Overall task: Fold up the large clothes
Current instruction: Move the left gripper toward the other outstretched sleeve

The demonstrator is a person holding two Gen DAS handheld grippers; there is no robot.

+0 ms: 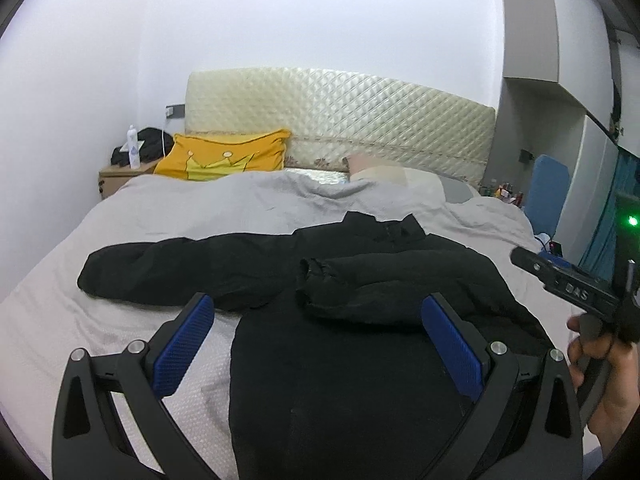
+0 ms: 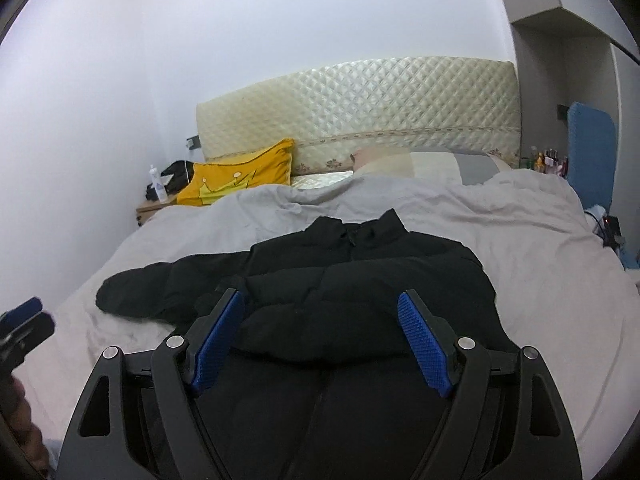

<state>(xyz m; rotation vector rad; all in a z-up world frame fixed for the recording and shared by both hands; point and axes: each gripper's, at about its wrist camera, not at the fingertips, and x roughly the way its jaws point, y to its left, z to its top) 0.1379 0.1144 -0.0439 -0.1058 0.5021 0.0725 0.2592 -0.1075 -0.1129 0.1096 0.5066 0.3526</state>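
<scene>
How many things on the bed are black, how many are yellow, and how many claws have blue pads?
Black: 1, the puffy jacket
Yellow: 1, the crown pillow
Claws with blue pads: 2, the left claw and the right claw, both open
Total: 4

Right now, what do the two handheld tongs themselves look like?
Both match: the left tongs and right tongs have black, angular linked arms with silver pivot pins and blue, ridged finger pads. Seen side-on, the right tool's body bears white lettering and a green light glows above it.
</scene>
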